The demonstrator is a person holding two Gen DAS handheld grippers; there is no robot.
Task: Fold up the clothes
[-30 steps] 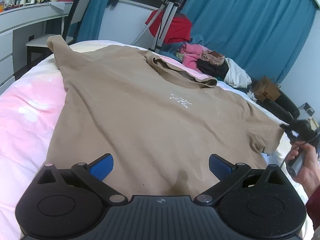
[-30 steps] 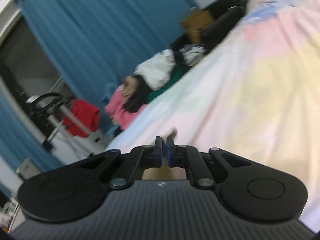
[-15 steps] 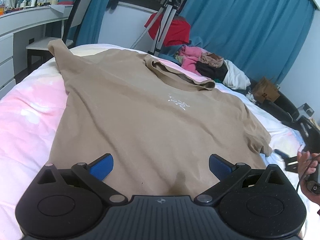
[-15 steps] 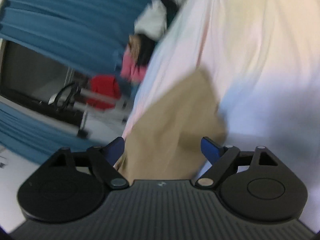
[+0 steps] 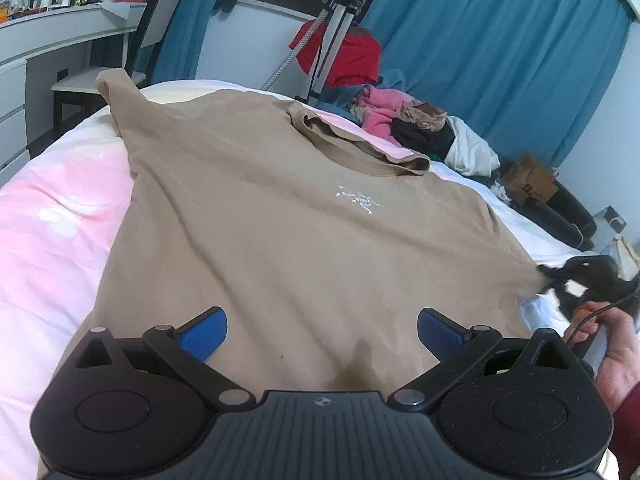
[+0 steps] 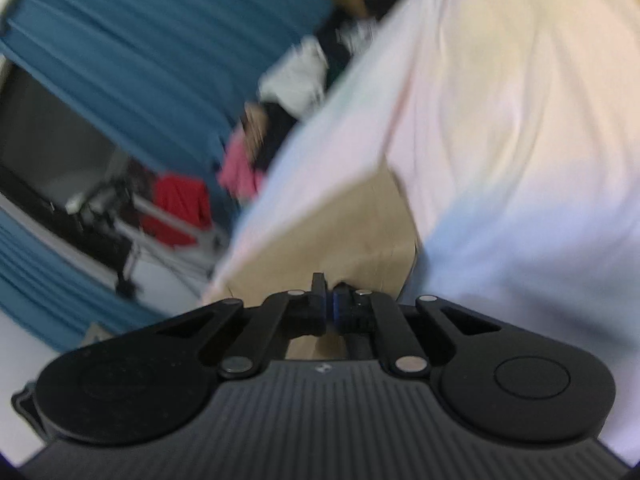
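A tan T-shirt (image 5: 280, 216) lies spread flat, front up, across the bed (image 5: 52, 216), covering most of its middle, with its collar toward the far edge and its hem at the near edge. One sleeve reaches the far left corner of the bed, beside a chair (image 5: 160, 20) and a white desk (image 5: 48, 36); the other sleeve stretches toward the right edge. The left claw (image 5: 322, 330) hovers over the hem at the near edge, its blue pads wide apart with nothing between them. At the right edge, the right claw (image 6: 329, 304) has its pads pressed together on the tan cloth of the sleeve; its own view is blurred, but the fabric runs straight from the closed tips. In the left view this claw shows dark at the sleeve's end, gripped by the person's right hand (image 5: 612, 344). Beyond the far edge of the bed sits a pile of clothes (image 5: 404, 120) in front of blue curtains (image 5: 500, 48).
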